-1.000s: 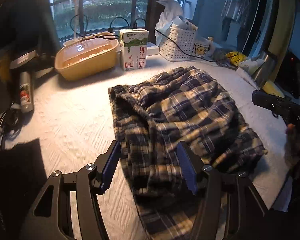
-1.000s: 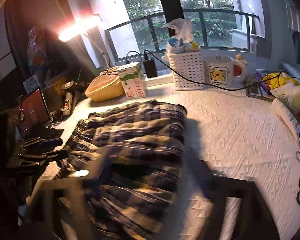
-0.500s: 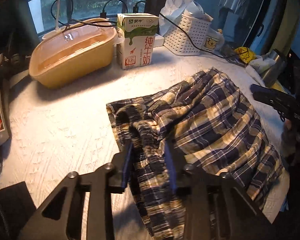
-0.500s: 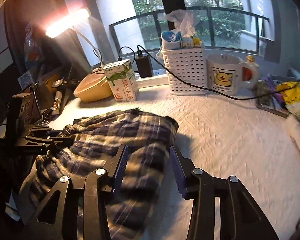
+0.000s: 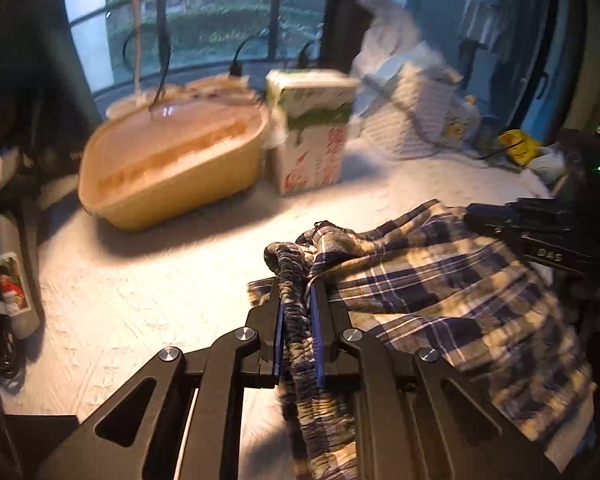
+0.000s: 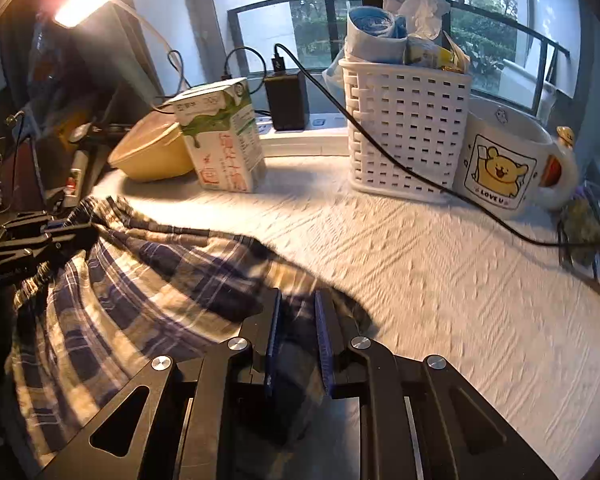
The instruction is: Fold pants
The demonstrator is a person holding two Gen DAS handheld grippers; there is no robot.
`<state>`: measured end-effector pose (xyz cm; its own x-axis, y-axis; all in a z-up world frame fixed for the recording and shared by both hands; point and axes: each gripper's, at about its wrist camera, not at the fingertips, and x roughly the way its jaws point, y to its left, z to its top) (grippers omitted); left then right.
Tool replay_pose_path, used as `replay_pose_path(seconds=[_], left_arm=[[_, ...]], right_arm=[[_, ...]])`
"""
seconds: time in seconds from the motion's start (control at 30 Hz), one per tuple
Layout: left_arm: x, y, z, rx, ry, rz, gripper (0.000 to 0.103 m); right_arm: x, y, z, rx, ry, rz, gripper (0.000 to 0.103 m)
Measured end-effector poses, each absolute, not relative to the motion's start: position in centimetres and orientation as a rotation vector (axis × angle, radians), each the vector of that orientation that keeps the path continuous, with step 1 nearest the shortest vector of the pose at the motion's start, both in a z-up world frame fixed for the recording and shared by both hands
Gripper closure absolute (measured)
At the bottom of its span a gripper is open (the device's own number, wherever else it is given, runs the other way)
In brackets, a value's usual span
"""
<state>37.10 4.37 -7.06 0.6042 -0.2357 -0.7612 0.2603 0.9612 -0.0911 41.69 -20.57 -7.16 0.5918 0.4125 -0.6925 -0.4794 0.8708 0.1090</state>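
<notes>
The left gripper [image 5: 297, 316] was clamped on the gathered waistband of the plaid pants [image 5: 440, 292], low centre in its view. The right gripper [image 6: 298, 332] pinched a dark fold of the same cloth; what lay between its pads was shadowed. The pants spread over the white tablecloth [image 6: 440, 280], their lower edge cut off. Beyond, the milk carton [image 5: 310, 132] was blurred.

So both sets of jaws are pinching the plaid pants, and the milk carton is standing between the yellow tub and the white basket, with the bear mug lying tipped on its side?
Nearly. The bear mug stands upright beside the white basket, as the right wrist view shows. The rest holds: the left gripper and right gripper both pinch the plaid pants, and the milk carton stands between the yellow tub and the basket.
</notes>
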Motion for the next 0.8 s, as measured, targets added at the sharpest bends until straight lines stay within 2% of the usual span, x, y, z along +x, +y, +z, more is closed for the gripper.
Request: replay_pose_path(seconds=[0.13, 0.2, 0.23, 0.5, 0.6, 0.73, 0.8], left_arm=[[38.0, 5.6, -8.0, -0.037, 0.925, -0.288, 0.086], [38.1, 6.0, -7.4, -0.047, 0.952, -0.28, 0.074], [37.9, 6.3, -6.8, -0.039, 0.955, -0.259, 0.062], [32.0, 4.4, -1.7, 0.043, 0.778, -0.399, 0.061], [31.3, 3.0, -3.0, 0.082, 0.804, -0.447, 0.061], [32.7, 2.4, -7.3, 0.1, 0.928, -0.422, 0.061], [32.9, 2.4, -7.6, 0.093, 0.901, -0.434, 0.061]], right_arm=[[42.4, -19.7, -8.4, -0.137, 0.799, 0.519, 0.085], [42.2, -19.4, -8.0, -0.162, 0.792, 0.501, 0.085], [41.9, -19.3, -7.6, -0.181, 0.787, 0.483, 0.085], [36.6, -16.2, -3.0, -0.212, 0.688, 0.73, 0.085], [35.8, -13.8, -4.9, -0.292, 0.742, 0.78, 0.083], [35.6, -12.9, -8.2, -0.361, 0.824, 0.751, 0.083], [35.2, -13.9, -8.5, -0.357, 0.816, 0.754, 0.083]])
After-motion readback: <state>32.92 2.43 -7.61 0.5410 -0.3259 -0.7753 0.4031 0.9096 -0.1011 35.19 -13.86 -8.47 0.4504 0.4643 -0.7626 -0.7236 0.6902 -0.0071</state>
